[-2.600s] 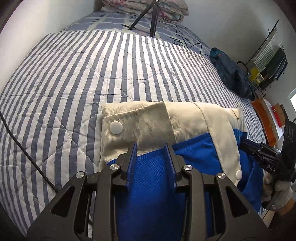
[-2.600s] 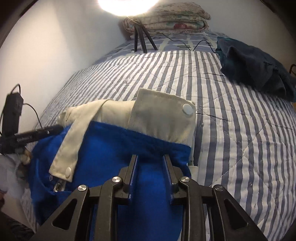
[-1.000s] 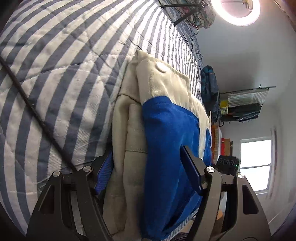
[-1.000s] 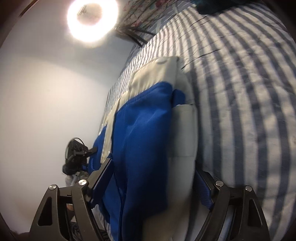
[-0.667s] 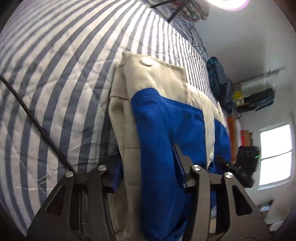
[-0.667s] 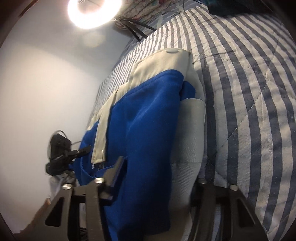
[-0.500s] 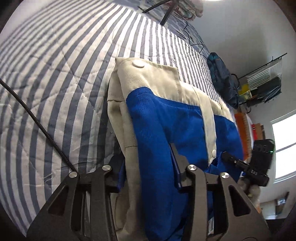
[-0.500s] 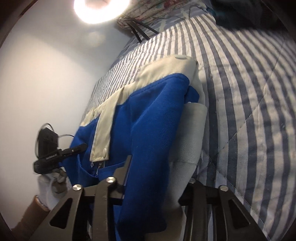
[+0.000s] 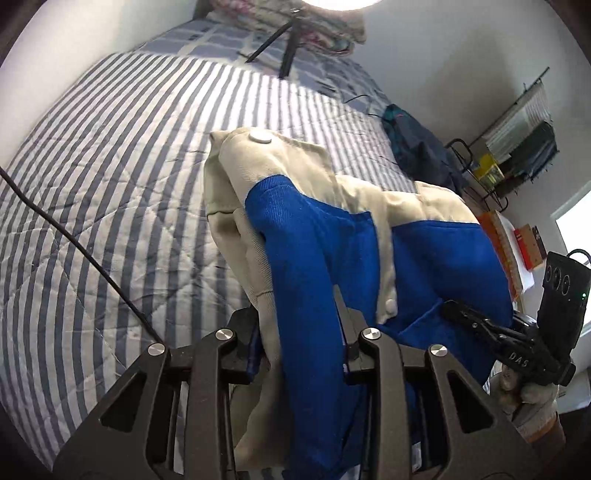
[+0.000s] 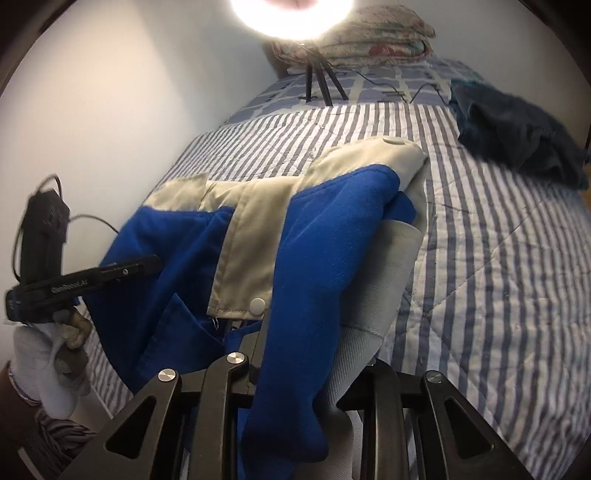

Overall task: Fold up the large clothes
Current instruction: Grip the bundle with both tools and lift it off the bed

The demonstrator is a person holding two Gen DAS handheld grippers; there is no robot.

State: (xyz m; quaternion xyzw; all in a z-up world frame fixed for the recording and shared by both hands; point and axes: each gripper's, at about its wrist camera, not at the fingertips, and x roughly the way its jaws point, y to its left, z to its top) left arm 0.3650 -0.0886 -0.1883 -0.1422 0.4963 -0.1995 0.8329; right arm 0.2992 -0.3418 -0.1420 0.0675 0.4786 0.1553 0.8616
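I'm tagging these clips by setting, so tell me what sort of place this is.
Most likely a bedroom in a home. A bed with a striped quilt fills the view, folded bedding is stacked at its head, and a clothes rack stands against the wall.

Right gripper [image 10: 314, 354] closing on a thick bunch of blue-and-cream jacket [image 10: 325, 236], fabric pinched between jaws and raised off the striped quilt [image 10: 498, 258]. Left gripper [image 10: 149, 263] at far left, tip against jacket's blue edge, gloved hand [image 10: 48, 354] below. Dark garment [image 10: 517, 133] top right, ring light [image 10: 291, 14] overhead.
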